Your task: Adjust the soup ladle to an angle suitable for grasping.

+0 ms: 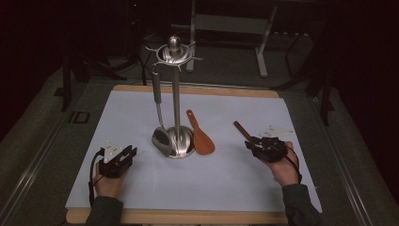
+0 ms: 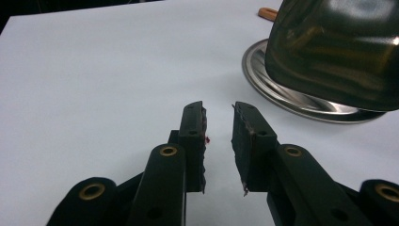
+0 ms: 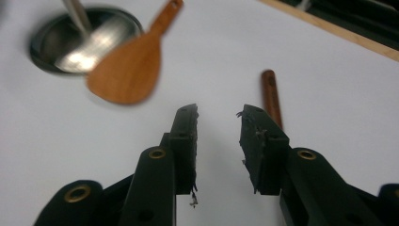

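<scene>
Lying around one steel stand (image 1: 176,94): two wooden utensils (image 1: 200,133); one hung ladle (image 1: 160,113); both tongs (image 1: 123,155) (image 1: 256,142) gaping, empty.

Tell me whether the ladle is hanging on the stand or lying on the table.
Hanging: the ladle hangs from the stand's top ring, its bowl just above the base.

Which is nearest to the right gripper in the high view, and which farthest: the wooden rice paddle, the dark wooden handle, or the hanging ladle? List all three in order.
Measured from the right gripper:
1. Dark wooden handle: right beside the jaws, just beyond them.
2. Wooden rice paddle: lying flat to the gripper's left, next to the stand's base.
3. Hanging ladle: on the stand's far left side.
</scene>
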Tool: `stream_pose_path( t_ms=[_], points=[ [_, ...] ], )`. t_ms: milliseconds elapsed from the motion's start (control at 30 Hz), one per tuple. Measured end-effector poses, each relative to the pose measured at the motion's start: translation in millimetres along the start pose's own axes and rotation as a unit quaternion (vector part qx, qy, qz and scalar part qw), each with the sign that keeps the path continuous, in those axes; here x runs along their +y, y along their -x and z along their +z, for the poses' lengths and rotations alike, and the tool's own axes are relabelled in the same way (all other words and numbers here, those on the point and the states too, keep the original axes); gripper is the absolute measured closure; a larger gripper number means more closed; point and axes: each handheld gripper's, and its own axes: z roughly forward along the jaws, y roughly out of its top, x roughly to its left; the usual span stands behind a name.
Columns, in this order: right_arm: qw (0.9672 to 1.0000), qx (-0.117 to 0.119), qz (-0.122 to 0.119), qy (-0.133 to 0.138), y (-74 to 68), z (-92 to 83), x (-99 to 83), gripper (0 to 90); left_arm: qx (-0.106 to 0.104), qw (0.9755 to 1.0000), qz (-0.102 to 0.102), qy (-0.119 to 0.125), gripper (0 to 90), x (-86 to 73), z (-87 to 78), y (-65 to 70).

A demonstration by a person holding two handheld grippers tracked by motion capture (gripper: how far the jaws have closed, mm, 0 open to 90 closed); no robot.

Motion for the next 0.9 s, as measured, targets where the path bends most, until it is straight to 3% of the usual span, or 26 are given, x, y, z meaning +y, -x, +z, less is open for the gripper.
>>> stream_pose_path(
  t_ms=[133,267,367,433,500,767,900],
  points=[
    [0.9992,-0.003,-0.005,-0.039,12.0,15.3,4.1,68.9,-0.002,0.9999,-0.011,-0.004,72.7,-3.4,3.2,-3.2],
    [0.9972,-0.009,-0.007,-0.074,23.6,29.5,5.9,70.2,-0.002,1.0000,-0.007,-0.006,71.9,-4.3,4.6,-2.1],
    [0.9938,-0.020,-0.010,-0.109,33.6,40.7,7.1,71.3,-0.001,1.0000,-0.007,-0.007,71.4,-4.4,4.7,-2.0],
    [0.9930,-0.021,-0.005,-0.116,35.7,42.9,7.1,71.8,-0.001,1.0000,-0.008,-0.006,70.9,-4.6,4.6,-2.2],
    [0.9899,-0.025,0.003,-0.140,45.7,51.6,6.1,72.5,-0.001,0.9999,-0.011,-0.005,70.6,-4.8,4.3,-2.7],
    [0.9822,-0.026,0.020,-0.185,59.0,67.6,-0.7,71.8,0.001,1.0000,-0.006,-0.006,70.2,-4.9,4.8,-1.5],
    [0.9817,-0.018,0.038,-0.185,62.5,73.6,-0.8,70.9,0.004,1.0000,0.002,-0.009,70.1,-4.7,5.3,0.3]
  ],
)
